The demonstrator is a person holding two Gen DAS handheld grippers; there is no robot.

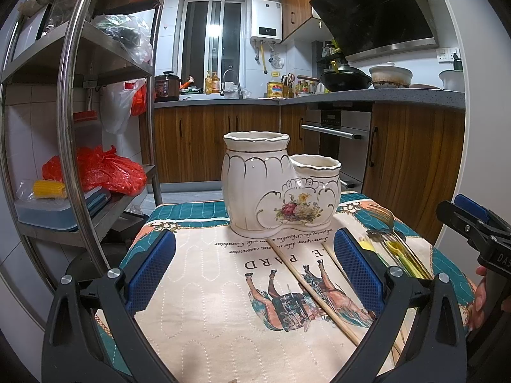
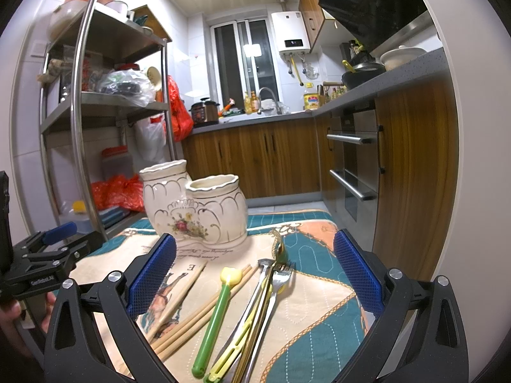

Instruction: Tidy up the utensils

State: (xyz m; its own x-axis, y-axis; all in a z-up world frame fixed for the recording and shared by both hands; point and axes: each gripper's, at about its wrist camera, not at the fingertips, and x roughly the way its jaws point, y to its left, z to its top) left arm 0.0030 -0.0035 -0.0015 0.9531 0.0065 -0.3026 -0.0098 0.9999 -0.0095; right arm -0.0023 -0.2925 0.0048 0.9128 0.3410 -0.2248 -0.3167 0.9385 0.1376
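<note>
On cloth before double ceramic holder (image 2: 194, 210) | utensil pile (image 2: 255, 303) lying flat, unsorted | right gripper (image 2: 255, 271) spread wide above, presumably lining up a pick | left gripper (image 1: 255, 268) likewise agape, empty.

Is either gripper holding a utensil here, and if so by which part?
Nothing is held. The left gripper and right gripper are both open above the cloth; the chopsticks, fork and green-handled utensil lie loose.

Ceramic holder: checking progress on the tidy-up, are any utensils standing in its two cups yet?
No, both cups of the ceramic holder show bare rims, and the chopsticks and fork lie on the cloth.
</note>
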